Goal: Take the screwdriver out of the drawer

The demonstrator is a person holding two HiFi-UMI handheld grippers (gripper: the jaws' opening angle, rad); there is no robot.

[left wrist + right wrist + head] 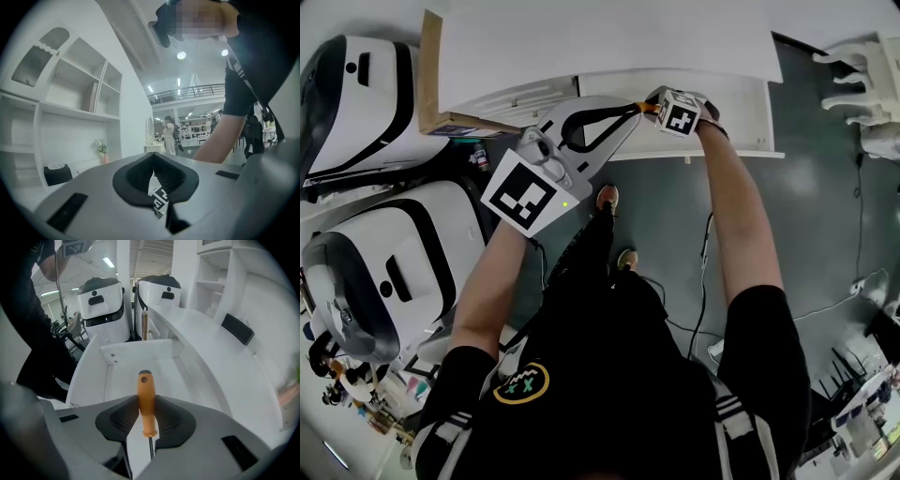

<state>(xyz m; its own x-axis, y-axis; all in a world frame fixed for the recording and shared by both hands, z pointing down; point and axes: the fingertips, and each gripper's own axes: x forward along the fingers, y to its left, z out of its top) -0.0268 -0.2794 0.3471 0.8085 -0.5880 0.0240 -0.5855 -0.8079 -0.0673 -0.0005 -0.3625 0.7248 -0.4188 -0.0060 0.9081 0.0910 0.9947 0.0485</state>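
A person in a black shirt stands over an open white drawer [741,112], seen from above at the top centre of the frame, with a gripper in each hand.

In the right gripper view, the right gripper [146,414] is clamped on a screwdriver [146,399]. Its dark ribbed pads press both sides of the orange handle at lower centre. The handle's black-capped end points away from the camera, with the drawer's white floor behind it. The thin metal shaft runs back toward the camera.

In the left gripper view, the left gripper [153,161] has its jaws closed together on nothing. White wall shelves [70,93] fill the left of that frame.

Two white-and-black machines [384,272] sit at the left of the head view.
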